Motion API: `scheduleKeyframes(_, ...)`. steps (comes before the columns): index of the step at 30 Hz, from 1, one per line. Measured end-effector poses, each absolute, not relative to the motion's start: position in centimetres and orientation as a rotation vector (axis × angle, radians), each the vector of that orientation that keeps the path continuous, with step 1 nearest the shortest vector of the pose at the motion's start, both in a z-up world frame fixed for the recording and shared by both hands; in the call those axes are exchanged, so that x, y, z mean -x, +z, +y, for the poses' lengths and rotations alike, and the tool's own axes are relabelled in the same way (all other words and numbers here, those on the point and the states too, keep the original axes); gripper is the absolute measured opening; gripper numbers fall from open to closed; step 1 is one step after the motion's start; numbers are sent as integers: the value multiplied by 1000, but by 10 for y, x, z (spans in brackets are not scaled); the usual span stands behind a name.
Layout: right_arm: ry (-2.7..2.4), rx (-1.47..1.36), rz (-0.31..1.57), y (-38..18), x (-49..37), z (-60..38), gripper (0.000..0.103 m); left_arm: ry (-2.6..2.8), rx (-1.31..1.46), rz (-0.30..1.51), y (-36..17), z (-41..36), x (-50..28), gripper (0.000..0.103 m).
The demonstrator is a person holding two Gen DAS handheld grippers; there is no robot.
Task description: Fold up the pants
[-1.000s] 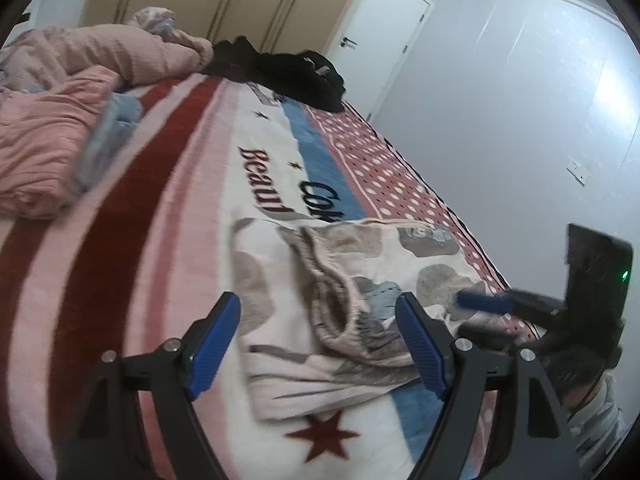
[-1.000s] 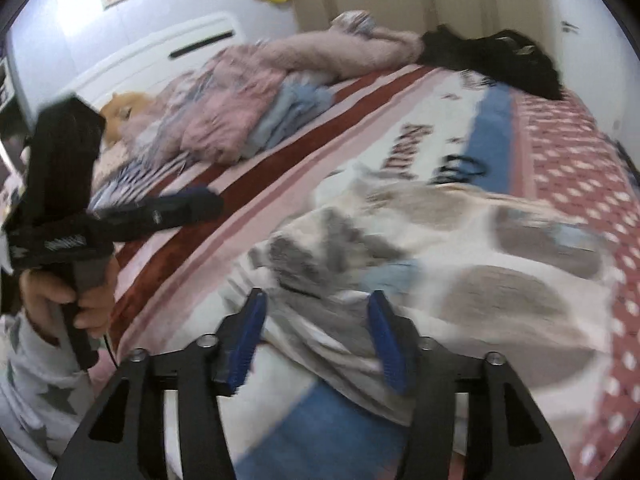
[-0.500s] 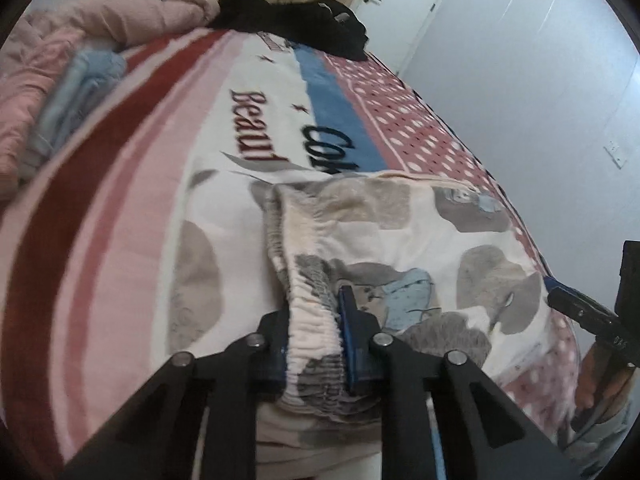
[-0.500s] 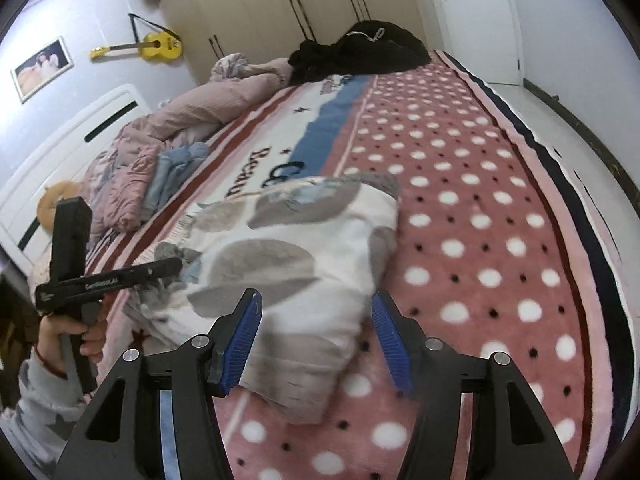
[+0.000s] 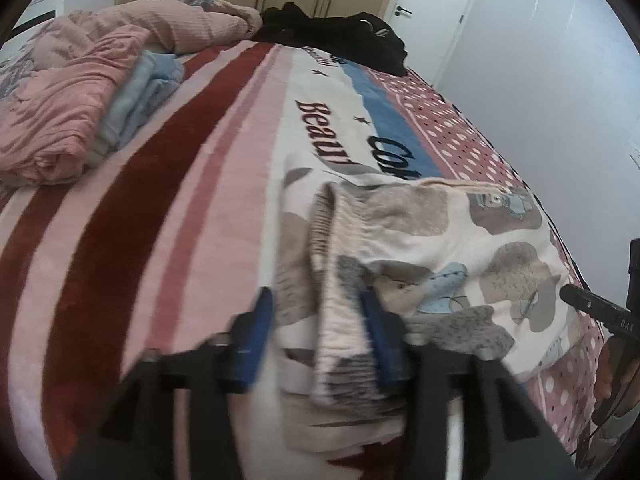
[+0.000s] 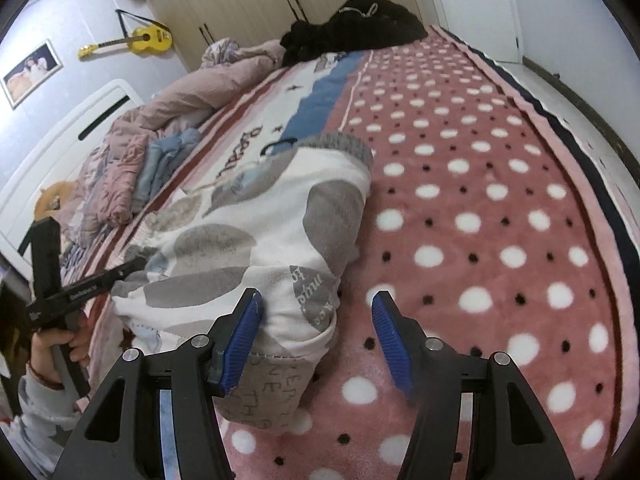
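The pants are white with grey and blue patches and lie folded on the bed blanket. In the left wrist view my left gripper is open, blurred by motion, with its jaws on either side of the elastic waistband. In the right wrist view the pants lie left of centre, grey cuff at the far end. My right gripper is open over the near end of the pants, with its left finger above the cloth and its right finger over the dotted blanket. The left gripper shows at the pants' left edge.
A pink quilt and a folded blue garment lie at the far left of the bed. A black clothes heap sits at the far end. Wardrobes, a door and a wall guitar stand beyond. The bed's right edge drops to the floor.
My left gripper was shut on the waistband half a second ago and has now opened, letting it go. My right gripper has stayed open and shifted slightly along the near end of the pants.
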State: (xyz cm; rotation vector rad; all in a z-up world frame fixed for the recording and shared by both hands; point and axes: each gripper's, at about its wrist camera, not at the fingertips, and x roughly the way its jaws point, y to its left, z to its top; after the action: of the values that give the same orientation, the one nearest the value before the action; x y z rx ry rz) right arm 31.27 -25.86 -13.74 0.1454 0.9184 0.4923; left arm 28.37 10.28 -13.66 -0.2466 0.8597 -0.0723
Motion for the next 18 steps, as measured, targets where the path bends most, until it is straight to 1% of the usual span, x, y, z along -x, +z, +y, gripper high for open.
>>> scheduleKeyframes(2, 489, -145, 917, -136, -313, -260, 53, -88, 261, 842, -131, 107, -283, 52)
scheduleKeyframes(4, 491, -153, 911, -131, -315, -261, 54, -102, 282, 827, -124, 112, -285, 60)
scheduleKeyframes(5, 487, -154, 907, -129, -316, -261, 54, -114, 297, 824, -122, 114, -288, 67)
scheduleKeyframes(6, 484, -154, 904, -127, -317, -260, 55, -134, 318, 827, -121, 115, -292, 70)
scheduleKeyframes(8, 481, -154, 901, -125, -322, -256, 57, -148, 342, 839, -123, 115, -301, 70)
scheduleKeyframes(12, 473, -146, 922, -130, -330, -248, 57, -161, 338, 909, -139, 107, -322, 70)
scheduleKeyframes(16, 471, -154, 955, -143, -335, -247, 57, -123, 304, 952, -154, 108, -323, 70)
scheduleKeyframes(17, 471, -159, 958, -146, -335, -249, 59, -129, 298, 952, -157, 109, -320, 70)
scheduleKeyframes(18, 470, -161, 958, -148, -335, -251, 62, -138, 295, 948, -159, 111, -317, 70)
